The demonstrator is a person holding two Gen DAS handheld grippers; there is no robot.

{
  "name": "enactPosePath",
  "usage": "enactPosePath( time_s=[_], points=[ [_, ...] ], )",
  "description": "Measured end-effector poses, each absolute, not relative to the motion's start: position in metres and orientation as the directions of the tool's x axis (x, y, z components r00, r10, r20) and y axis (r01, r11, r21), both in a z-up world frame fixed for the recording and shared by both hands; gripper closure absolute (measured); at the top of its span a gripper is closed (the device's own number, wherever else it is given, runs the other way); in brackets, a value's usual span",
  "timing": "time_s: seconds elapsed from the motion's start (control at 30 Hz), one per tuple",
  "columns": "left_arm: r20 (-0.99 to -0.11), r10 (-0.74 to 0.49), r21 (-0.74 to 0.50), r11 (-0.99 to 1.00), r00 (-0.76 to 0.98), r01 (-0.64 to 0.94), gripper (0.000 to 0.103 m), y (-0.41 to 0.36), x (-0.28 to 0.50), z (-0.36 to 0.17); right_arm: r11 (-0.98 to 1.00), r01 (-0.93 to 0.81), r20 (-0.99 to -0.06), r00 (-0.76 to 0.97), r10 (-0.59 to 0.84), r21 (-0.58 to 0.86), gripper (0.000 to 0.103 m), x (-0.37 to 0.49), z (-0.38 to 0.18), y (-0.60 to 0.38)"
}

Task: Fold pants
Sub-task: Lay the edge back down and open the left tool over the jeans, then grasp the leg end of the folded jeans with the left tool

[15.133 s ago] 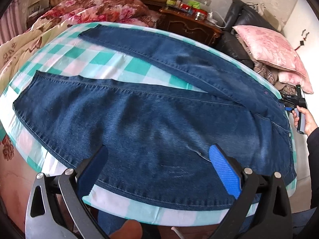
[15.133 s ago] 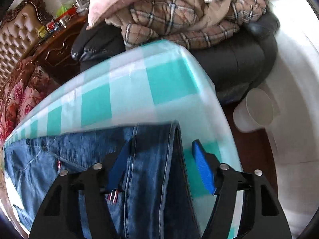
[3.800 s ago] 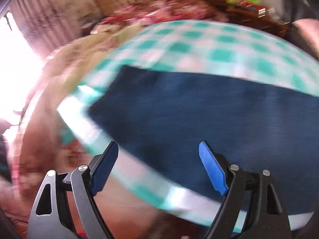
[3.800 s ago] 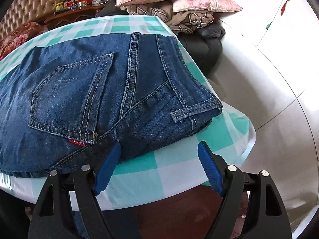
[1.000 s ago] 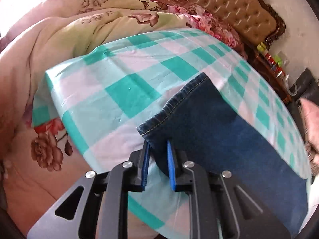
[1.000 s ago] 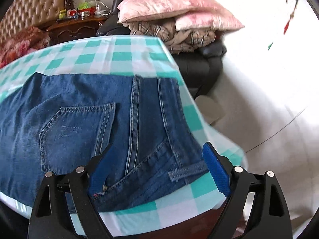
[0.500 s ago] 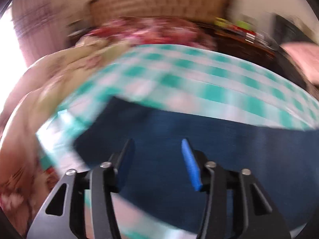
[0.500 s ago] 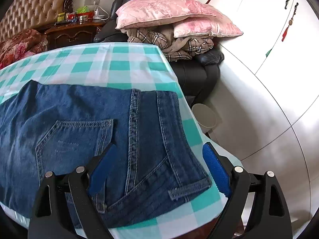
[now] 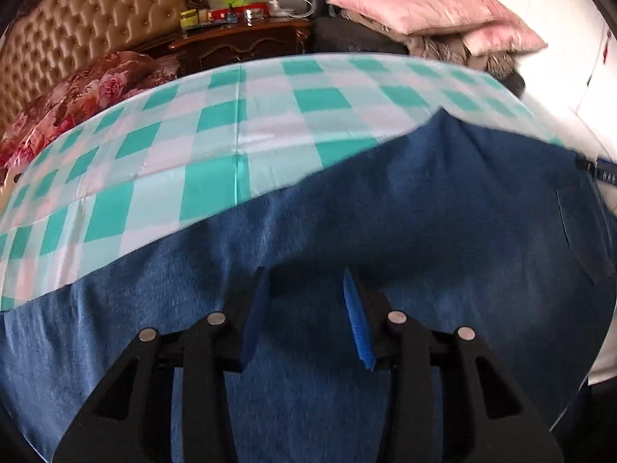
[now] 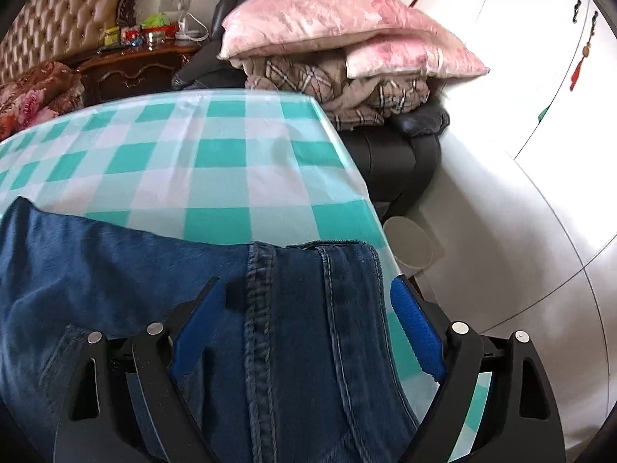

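Jeans (image 9: 424, 212) lie on the checked cloth (image 9: 216, 146) — left tongs (image 9: 306, 314) and right tongs (image 10: 304, 322) both gape, gripping nothing.

Domestic bedroom. Evidence: tufted headboard (image 9: 88, 19), floral quilt (image 9: 77, 96), carved nightstand (image 9: 239, 42) carrying small items, pink pillows (image 10: 327, 19) stacked on folded blankets (image 10: 347, 88), white wardrobe (image 10: 540, 77).

Bright daylight, fisheye warp, slight motion blur.
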State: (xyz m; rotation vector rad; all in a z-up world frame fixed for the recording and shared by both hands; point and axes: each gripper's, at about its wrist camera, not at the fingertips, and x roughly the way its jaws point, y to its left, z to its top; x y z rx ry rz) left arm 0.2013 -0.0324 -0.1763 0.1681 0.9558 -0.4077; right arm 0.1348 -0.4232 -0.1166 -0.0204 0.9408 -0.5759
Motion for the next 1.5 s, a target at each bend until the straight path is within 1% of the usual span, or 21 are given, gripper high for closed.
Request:
enactPosePath(
  time_s=[0.17,0.23,0.3,0.5,0.7,0.83,0.9,0.93,1.07,1.1,1.13,1.17,1.23,1.27,1.3,1.33,1.37,1.43,1.5],
  points=[
    [-0.829,-0.226,-0.042,0.937,0.512,0.346,0.062,-0.016,0.216,-0.176,0.861,0.447,-0.765,0.459,-0.452,-0.241,0.019,0.136,-0.125,-0.428],
    [-0.834,-0.186,-0.022,0.952,0.519,0.305,0.062,-0.006,0.22,-0.174,0.864,0.445,-0.767,0.462,-0.445,-0.233,0.019,0.136,-0.126,-0.43],
    [-0.839,-0.166,-0.03,0.965,0.518,0.262,0.062,0.007,0.223,-0.172,0.866,0.442,-0.766,0.465,-0.445,-0.235,0.019,0.136,-0.128,-0.43],
    [-0.835,-0.111,-0.032,0.988,0.539,0.154,0.062,0.038,0.208,-0.16,0.868,0.438,-0.768,0.464,-0.441,-0.233,0.019,0.137,-0.131,-0.431],
    [-0.84,-0.114,-0.033,0.986,0.53,0.16,0.062,0.051,0.171,-0.157,0.869,0.438,-0.771,0.464,-0.436,-0.229,0.019,0.136,-0.133,-0.431],
    [-0.851,-0.09,-0.014,0.989,0.518,0.149,0.06,0.059,0.146,-0.16,0.868,0.438,-0.771,0.461,-0.439,-0.233,0.019,0.135,-0.134,-0.431],
    [-0.852,-0.089,-0.019,0.99,0.516,0.138,0.059,0.064,0.137,-0.16,0.868,0.437,-0.775,0.455,-0.438,-0.234,0.019,0.132,-0.135,-0.431],
    [-0.851,-0.085,-0.02,0.991,0.519,0.131,0.057,0.067,0.132,-0.159,0.868,0.438,-0.777,0.452,-0.437,-0.233,0.019,0.131,-0.135,-0.431],
    [-0.844,-0.077,-0.008,0.991,0.531,0.13,0.056,0.074,0.118,-0.154,0.867,0.456,-0.769,0.476,-0.427,-0.199,0.019,0.11,-0.118,-0.428],
    [-0.841,-0.081,-0.012,0.991,0.535,0.131,0.055,0.075,0.115,-0.153,0.867,0.458,-0.759,0.489,-0.43,-0.196,0.019,0.102,-0.113,-0.426],
    [-0.837,-0.087,-0.018,0.991,0.541,0.13,0.051,0.078,0.111,-0.151,0.861,0.467,-0.751,0.49,-0.443,-0.204,0.019,0.093,-0.109,-0.424],
    [-0.834,-0.09,-0.022,0.991,0.545,0.129,0.049,0.079,0.108,-0.149,0.857,0.471,-0.75,0.485,-0.45,-0.209,0.019,0.086,-0.107,-0.423],
    [-0.829,-0.092,-0.026,0.992,0.551,0.127,0.049,0.084,0.1,-0.148,0.846,0.493,-0.756,0.469,-0.457,-0.205,0.019,0.063,-0.108,-0.423],
    [-0.827,-0.09,-0.026,0.992,0.554,0.124,0.047,0.087,0.096,-0.148,0.834,0.512,-0.76,0.452,-0.467,-0.208,0.019,0.052,-0.111,-0.426],
    [-0.826,-0.087,-0.027,0.993,0.556,0.115,0.045,0.091,0.091,-0.147,0.824,0.524,-0.769,0.43,-0.474,-0.215,0.019,0.043,-0.116,-0.429],
    [-0.825,-0.085,-0.029,0.994,0.559,0.108,0.039,0.094,0.089,-0.146,0.816,0.529,-0.784,0.396,-0.479,-0.231,0.019,0.035,-0.126,-0.432],
    [-0.823,-0.079,-0.029,0.995,0.562,0.098,0.034,0.1,0.085,-0.146,0.826,0.528,-0.792,0.41,-0.453,-0.199,0.018,0.023,-0.131,-0.435],
    [-0.824,-0.041,-0.012,0.998,0.566,0.054,0.032,0.117,0.079,-0.144,0.826,0.534,-0.801,0.409,-0.437,-0.178,0.018,0.013,-0.131,-0.436],
    [-0.819,-0.01,-0.021,1.0,0.574,-0.012,0.029,0.142,0.075,-0.142,0.812,0.55,-0.799,0.391,-0.458,-0.197,0.018,0.008,-0.124,-0.433]
  ],
)
